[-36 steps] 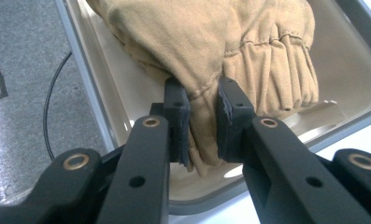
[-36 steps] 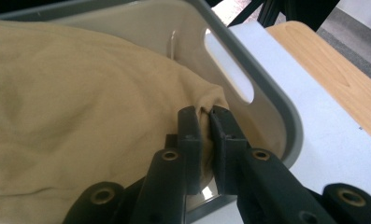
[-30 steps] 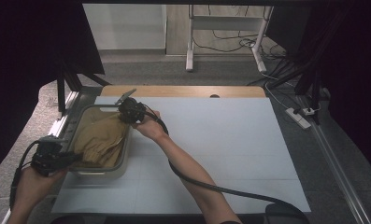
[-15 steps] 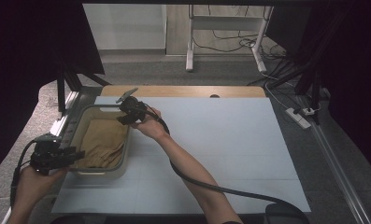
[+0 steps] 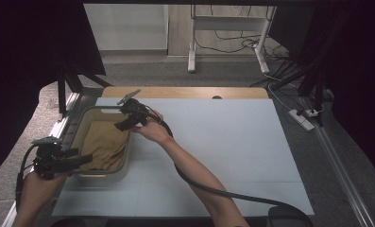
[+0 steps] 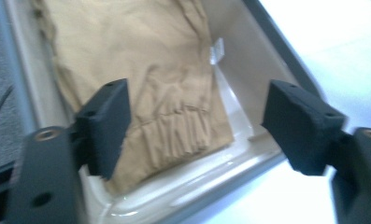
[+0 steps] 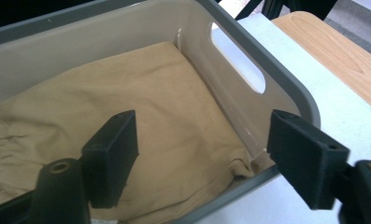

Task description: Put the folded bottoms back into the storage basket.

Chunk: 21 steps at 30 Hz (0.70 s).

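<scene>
The tan cloth (image 5: pixel 105 144) lay folded inside the grey bin (image 5: pixel 124 166) at the table's left side. The left gripper (image 5: pixel 83 160) hovered at the bin's near edge and the right gripper (image 5: pixel 121 125) at its far right corner; both jaws had just been opening, released, nothing between them

Bright table, dark surroundings; left gripper view blurred.

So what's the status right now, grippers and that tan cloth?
Left gripper and right gripper open, jaws just opened. Tan cloth released, lying in grey basket. Nothing in the way.
</scene>
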{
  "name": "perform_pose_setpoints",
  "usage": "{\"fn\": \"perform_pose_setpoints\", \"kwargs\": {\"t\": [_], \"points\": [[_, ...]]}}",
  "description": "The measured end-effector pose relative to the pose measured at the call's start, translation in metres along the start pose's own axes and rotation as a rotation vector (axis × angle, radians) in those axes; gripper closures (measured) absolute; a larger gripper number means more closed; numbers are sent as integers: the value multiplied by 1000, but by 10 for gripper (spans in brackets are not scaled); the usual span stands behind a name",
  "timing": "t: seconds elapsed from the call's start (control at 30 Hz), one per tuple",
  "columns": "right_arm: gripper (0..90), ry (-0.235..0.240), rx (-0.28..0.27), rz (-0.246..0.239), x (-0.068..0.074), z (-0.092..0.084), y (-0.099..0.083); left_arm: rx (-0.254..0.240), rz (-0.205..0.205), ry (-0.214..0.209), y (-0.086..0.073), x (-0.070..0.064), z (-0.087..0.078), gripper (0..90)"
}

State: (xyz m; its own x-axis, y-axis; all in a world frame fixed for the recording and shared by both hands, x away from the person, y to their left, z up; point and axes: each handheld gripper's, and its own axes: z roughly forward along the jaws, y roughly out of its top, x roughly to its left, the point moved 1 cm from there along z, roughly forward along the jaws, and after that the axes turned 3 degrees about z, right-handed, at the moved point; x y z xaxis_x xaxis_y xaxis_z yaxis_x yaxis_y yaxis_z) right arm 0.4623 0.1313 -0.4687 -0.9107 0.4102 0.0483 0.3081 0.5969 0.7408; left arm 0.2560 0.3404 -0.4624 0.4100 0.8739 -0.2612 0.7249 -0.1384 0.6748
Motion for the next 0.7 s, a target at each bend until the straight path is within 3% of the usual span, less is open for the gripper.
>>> {"fn": "perform_pose_setpoints", "kwargs": {"t": [0.13,0.33,0.7], "points": [[160,15,1,15,0,-4,-1,-9,6,-17,-2,-8,1,201],[96,38,18,24,0,-9,-4,-37,48,-27,-3,-20,0,136],[80,52,22,15,5,-19,-8,-53,101,-42,-11,-44,-3,49]]}}
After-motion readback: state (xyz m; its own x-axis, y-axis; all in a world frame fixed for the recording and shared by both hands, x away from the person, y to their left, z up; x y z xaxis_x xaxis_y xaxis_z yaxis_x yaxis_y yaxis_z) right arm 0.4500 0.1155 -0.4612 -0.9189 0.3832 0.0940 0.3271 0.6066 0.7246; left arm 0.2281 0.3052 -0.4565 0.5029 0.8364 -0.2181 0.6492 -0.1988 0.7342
